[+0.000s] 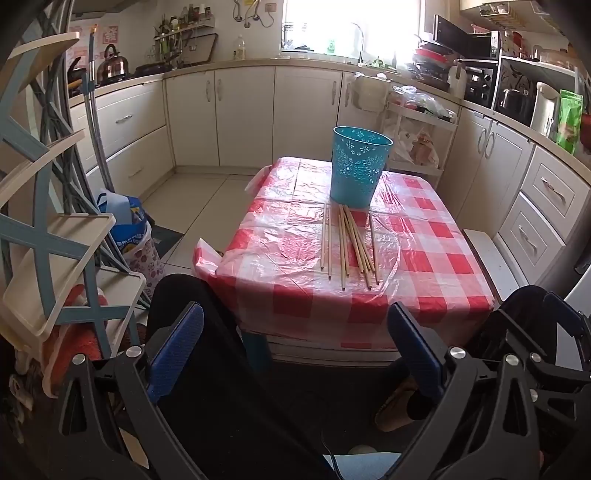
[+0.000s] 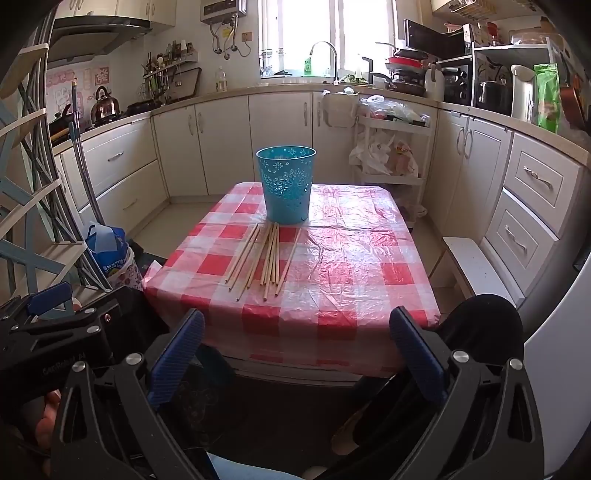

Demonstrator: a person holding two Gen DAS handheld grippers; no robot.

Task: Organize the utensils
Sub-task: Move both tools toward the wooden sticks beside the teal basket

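Chopsticks [image 1: 349, 245] lie loose in a fanned bunch at the middle of the table [image 1: 424, 258], on its red-checked cloth, their far ends just beside the blue perforated bin [image 1: 358, 166] standing upright toward the far edge. Both claws hang short of the near edge, spread wide and empty: left gripper [image 1: 295, 350], right gripper [image 2: 295, 350]. Only the right wrist view shows the water heater [image 2: 221, 9] on the wall and fingers [image 2: 46, 424] wrapped beneath the left tool.
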